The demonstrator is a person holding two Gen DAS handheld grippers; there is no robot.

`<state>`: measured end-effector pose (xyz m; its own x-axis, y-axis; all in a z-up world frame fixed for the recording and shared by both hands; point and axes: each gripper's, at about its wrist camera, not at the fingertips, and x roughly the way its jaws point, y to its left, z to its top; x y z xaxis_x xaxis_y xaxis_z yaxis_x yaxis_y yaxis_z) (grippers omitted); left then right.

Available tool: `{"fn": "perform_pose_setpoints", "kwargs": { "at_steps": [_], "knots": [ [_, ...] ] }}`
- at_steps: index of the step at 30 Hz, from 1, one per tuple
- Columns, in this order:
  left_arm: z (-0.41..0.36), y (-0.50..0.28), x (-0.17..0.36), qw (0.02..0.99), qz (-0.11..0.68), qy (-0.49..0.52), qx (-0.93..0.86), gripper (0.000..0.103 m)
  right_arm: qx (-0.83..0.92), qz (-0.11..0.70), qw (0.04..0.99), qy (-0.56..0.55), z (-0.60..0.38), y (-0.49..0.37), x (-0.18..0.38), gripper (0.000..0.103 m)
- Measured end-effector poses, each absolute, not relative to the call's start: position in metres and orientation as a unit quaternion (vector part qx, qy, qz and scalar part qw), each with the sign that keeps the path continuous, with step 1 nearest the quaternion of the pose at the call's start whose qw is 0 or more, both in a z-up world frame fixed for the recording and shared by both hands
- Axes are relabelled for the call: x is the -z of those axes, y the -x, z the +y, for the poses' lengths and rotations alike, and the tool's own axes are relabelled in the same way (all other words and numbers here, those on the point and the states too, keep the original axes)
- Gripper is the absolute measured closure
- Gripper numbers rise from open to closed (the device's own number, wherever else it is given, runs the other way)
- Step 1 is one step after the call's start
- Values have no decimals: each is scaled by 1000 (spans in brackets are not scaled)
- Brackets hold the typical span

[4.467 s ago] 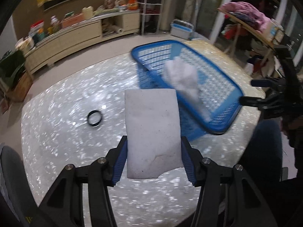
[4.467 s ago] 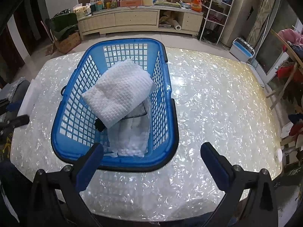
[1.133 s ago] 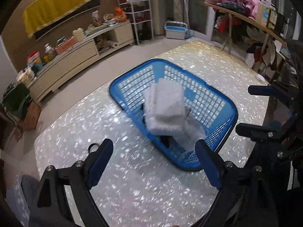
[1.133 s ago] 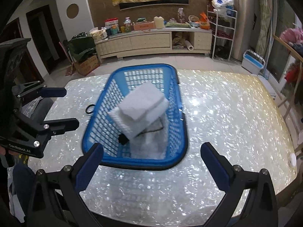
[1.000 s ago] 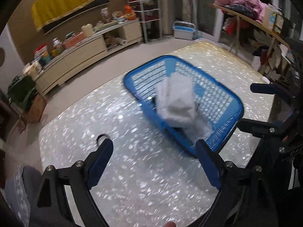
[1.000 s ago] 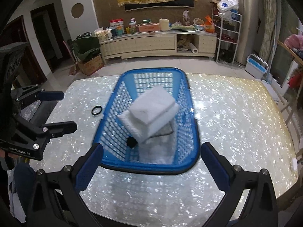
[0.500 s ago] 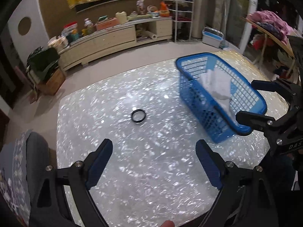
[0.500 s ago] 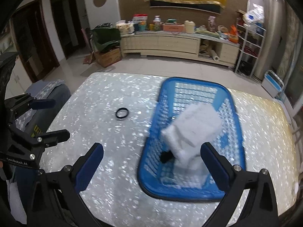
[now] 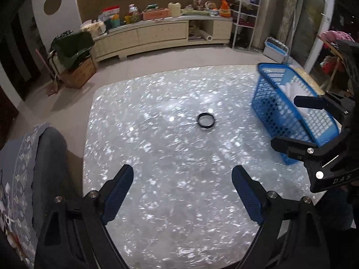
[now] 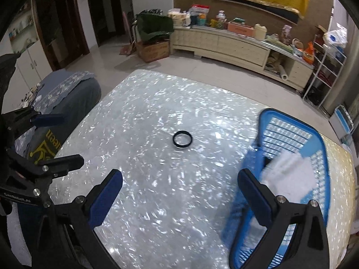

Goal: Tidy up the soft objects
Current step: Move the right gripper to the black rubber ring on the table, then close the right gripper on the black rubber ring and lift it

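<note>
left wrist view / basket: blue basket [image 9: 291, 112] sits off to the right of my left tongs [image 9: 182, 190], at the table [image 9: 157, 157] edge; white folded cloths [image 9: 294, 92] inside it, so I judge the soft stuff is already put away.
left wrist view / ring: black ring [image 9: 206, 121] lies flat ahead of the tongs, well apart from the basket, on bare table. Hard or soft, can't tell.
left wrist view / tongs: left tongs spread wide, nothing between the pads, touching nothing. Right tongs [image 9: 289, 123] poke in from the right, in front of the basket, also spread.
right wrist view / basket: basket right of my right tongs [image 10: 179, 192], partly behind the right finger; cloths piled in it, blurred.
right wrist view / ring: ahead of the tongs, slightly left of centre.
right wrist view / tongs: right tongs spread wide, empty, hovering over table. Left tongs at far left, spread too.
guess: both empty because nothing soft is left out on the table.
</note>
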<state>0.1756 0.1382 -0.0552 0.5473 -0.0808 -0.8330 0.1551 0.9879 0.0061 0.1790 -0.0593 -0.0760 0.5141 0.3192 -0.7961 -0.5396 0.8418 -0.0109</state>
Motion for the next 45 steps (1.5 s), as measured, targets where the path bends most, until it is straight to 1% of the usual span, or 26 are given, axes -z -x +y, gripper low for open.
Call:
{"fn": "perform_pose_setpoints", "kwargs": {
  "at_steps": [10,17,33,34,36,38,42,43,44,45],
  "knots": [
    [182,-194,88,869,493,-15,47,15,-243,452,848,132,-14,-207,104,0],
    [203,-217,116,860,509,-8,45,15,-232,482,835,132,15,-233,134,0],
    [217,-267,156,845,530,-14,64,15,-183,517,827,126,31,-288,184,1],
    [217,-269,158,845,531,-16,65,15,-182,519,826,124,30,-292,187,2],
    [219,-275,161,845,531,-16,66,15,-177,525,824,120,30,-299,195,9],
    [221,-280,165,845,531,-12,69,22,-169,528,823,121,29,-305,200,9],
    [223,-288,171,843,533,-10,75,23,-156,534,822,122,27,-314,210,10],
    [223,-290,173,842,534,-10,75,25,-155,535,822,121,26,-316,211,11],
    [223,-293,174,841,535,-10,76,31,-155,536,821,120,26,-317,213,14],
    [223,-294,176,841,536,-9,77,33,-156,536,822,117,25,-317,214,15]
  ]
}}
